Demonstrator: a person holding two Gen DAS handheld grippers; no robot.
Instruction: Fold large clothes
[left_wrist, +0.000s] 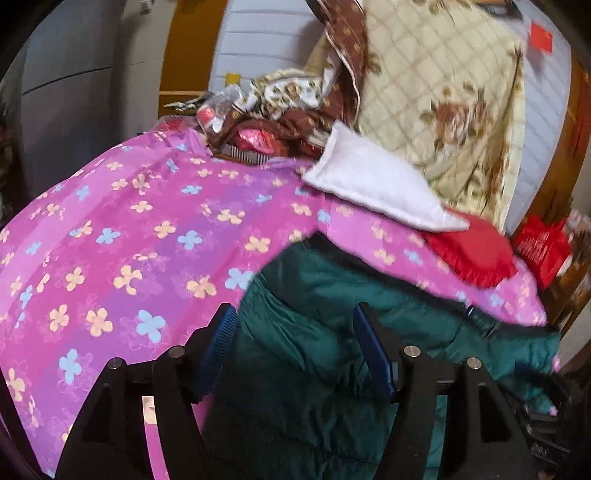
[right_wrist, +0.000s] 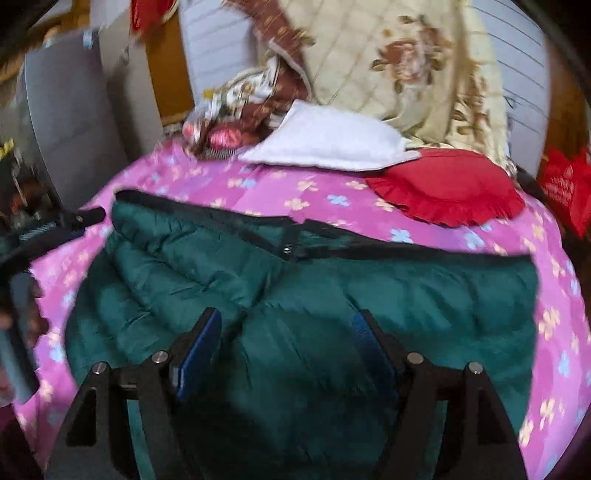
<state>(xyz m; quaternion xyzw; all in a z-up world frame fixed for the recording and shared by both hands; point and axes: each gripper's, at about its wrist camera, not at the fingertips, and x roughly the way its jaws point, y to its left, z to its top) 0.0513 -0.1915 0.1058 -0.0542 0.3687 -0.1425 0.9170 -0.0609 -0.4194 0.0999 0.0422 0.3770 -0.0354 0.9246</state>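
Both grippers, left (left_wrist: 295, 321) and right (right_wrist: 286, 325), gape empty above the jacket (right_wrist: 332, 288); pillow (right_wrist: 328, 147) at twelve o'clock.

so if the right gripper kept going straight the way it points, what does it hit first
Most likely the green jacket: the right gripper, jaws open, points down at its padded body. Depth is hard to judge.

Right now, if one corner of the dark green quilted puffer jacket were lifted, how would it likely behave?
The dark green quilted puffer jacket would probably sag and drape, since it already lies in soft folds. Its puffy quilting suggests it is light for its bulk. The shiny shell looks slippery and could slide on the pink flowered bedsheet.
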